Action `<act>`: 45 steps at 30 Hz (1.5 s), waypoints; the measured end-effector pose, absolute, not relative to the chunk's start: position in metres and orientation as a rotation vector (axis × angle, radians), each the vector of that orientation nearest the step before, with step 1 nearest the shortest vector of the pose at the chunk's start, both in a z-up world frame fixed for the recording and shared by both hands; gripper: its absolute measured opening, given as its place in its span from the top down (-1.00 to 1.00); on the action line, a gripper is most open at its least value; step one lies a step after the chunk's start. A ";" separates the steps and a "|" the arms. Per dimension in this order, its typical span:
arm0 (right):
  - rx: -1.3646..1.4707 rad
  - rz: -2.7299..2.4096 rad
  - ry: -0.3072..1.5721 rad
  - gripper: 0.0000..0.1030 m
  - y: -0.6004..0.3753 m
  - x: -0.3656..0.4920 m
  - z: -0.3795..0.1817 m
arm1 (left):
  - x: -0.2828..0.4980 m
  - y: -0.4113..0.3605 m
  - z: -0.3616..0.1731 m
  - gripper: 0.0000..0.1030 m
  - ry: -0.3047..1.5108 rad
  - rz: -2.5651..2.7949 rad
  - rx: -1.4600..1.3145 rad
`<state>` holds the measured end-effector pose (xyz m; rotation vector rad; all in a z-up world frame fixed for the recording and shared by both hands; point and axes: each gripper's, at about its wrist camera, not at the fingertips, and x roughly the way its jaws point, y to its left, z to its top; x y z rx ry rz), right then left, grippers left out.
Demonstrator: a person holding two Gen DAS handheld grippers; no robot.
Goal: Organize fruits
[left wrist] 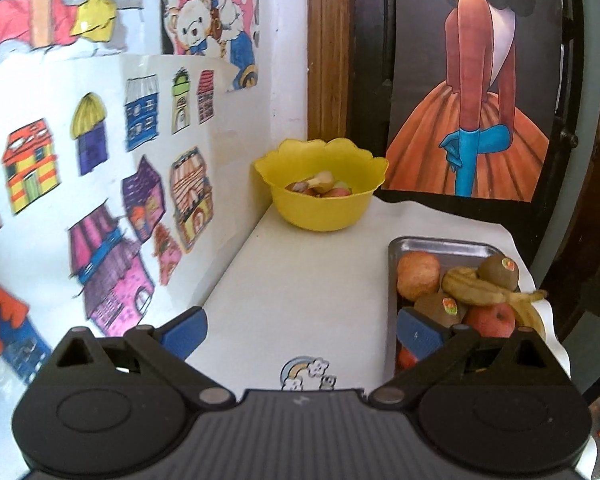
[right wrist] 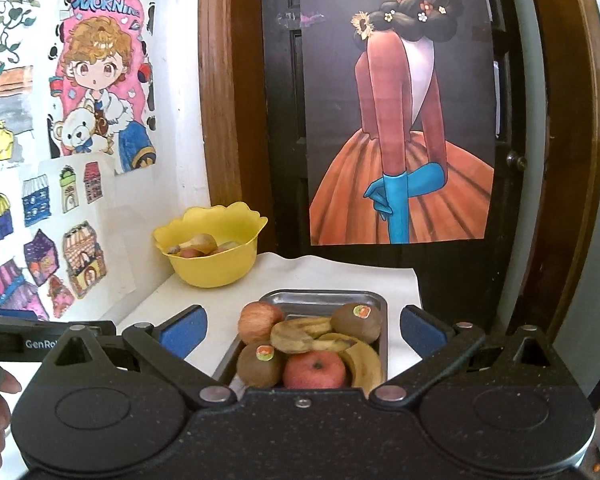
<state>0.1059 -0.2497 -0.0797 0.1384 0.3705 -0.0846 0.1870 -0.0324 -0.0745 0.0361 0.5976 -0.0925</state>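
A white bench (right wrist: 332, 276) stands in a corner beside a dark door (right wrist: 284, 120). Both tongs (left wrist: 302, 332) (right wrist: 304, 330) gape wide, holding nothing.

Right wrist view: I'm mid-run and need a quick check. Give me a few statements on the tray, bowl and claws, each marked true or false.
1. Both claws are open and hold nothing. True: the right claw and the left claw have their jaws spread wide.
2. The metal tray holds only apples. False: it also holds kiwis and bananas.
3. The yellow bowl is empty. False: a few fruit pieces lie in it.
4. Each kiwi carries a small sticker. True.
5. The bowl stands inside the tray. False: it stands apart, on the white table near the wall.
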 end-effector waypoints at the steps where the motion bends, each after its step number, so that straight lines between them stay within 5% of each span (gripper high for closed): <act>1: 0.139 -0.088 0.371 -0.99 -0.247 0.101 -0.079 | 0.184 -0.030 -0.075 -0.99 0.600 -0.091 0.032; 45: 0.199 -0.189 0.558 -0.99 -0.225 0.004 -0.155 | 0.096 0.002 -0.154 -0.99 0.802 -0.117 0.047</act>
